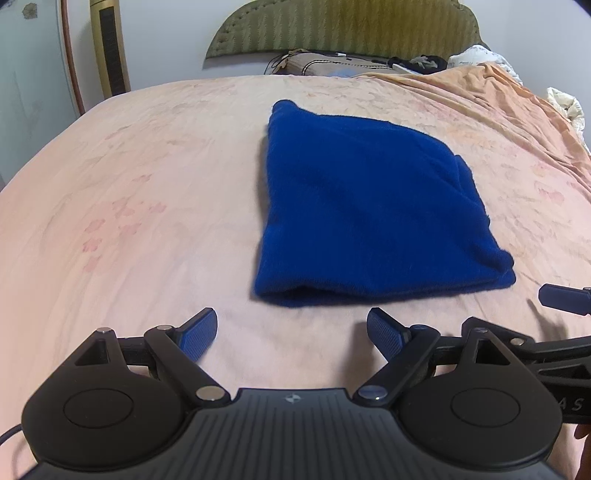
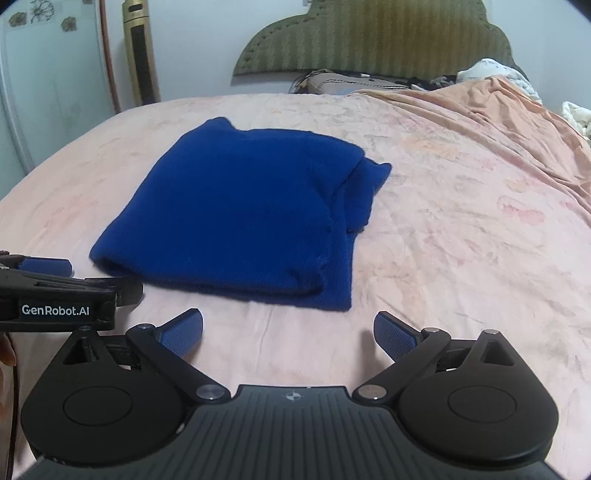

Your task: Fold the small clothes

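A dark blue knitted garment lies folded into a flat stack on the pink bed sheet. It also shows in the right wrist view, with layered edges sticking out on its right side. My left gripper is open and empty, just short of the garment's near edge. My right gripper is open and empty, also just short of the near edge. Each gripper shows at the edge of the other's view: the right gripper's fingertip and the left gripper's body.
The bed has a green padded headboard at the far end, with a pillow and loose items below it. A rumpled orange cover lies at the far right. A gold tower fan stands by the wall at left.
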A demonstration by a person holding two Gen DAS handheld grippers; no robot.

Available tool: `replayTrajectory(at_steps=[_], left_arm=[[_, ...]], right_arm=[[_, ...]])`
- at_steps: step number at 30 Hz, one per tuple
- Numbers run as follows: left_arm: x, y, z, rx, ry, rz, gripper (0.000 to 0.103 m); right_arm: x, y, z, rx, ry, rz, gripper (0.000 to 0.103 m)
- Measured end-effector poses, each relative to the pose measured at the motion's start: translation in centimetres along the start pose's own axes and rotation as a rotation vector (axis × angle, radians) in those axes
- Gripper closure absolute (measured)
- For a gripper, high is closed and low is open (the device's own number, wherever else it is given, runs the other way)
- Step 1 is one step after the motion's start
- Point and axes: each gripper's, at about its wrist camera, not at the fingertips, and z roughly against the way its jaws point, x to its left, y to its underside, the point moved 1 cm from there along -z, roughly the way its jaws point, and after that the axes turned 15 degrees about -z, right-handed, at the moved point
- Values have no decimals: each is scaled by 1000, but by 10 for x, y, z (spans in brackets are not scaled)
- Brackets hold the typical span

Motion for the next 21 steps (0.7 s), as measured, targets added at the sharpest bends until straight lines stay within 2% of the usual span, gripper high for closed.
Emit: replayTrajectory(at_steps=[7, 21], left_arm=[[-1, 7, 1, 27, -42, -3, 14], [0, 9, 0, 52, -73, -1, 14]], right_arm=[[1, 4, 5, 4, -17, 0, 2], [-2, 6, 8, -3, -9, -9, 2]])
